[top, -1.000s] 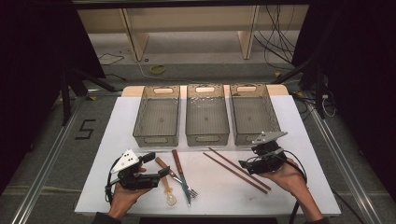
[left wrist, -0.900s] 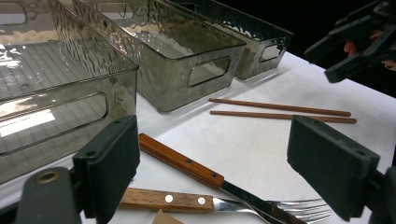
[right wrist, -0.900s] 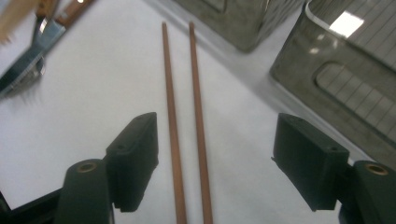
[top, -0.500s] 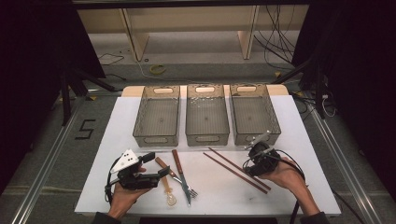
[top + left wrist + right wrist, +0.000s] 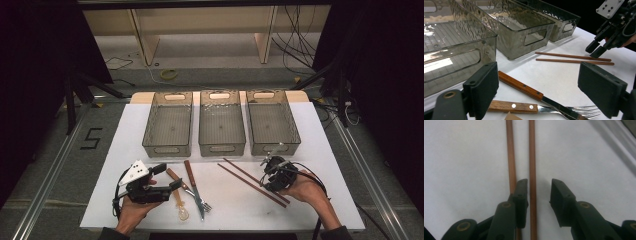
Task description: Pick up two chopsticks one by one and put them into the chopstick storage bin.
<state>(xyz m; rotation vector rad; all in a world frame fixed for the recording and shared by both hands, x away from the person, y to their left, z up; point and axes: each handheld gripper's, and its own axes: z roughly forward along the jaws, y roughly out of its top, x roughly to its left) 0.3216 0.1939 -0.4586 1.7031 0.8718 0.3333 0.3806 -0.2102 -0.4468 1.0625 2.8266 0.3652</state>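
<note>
Two brown chopsticks [image 5: 250,178] lie side by side on the white table, right of centre. My right gripper [image 5: 268,180] points down at them. Its jaws have just been closing and still stand apart. In the right gripper view one chopstick [image 5: 532,157] runs up between the jaws of that gripper [image 5: 539,185] without being pinched, and the other chopstick [image 5: 510,157] lies just outside the left jaw. My left gripper [image 5: 169,176] rests at the front left, wide open. In the left gripper view a wooden-handled knife [image 5: 521,86] and fork [image 5: 511,106] lie beyond the spread jaws of the left gripper [image 5: 536,77].
Three translucent grey bins [image 5: 167,148] [image 5: 221,148] [image 5: 275,147] stand in a row at the back of the table. A pale wooden spoon [image 5: 181,207] lies beside the fork. The right gripper [image 5: 596,48] shows far off in the left gripper view.
My right gripper has tipped downward and sunk onto the chopsticks, and its jaws have narrowed around one of them. The left gripper has stayed where it was.
</note>
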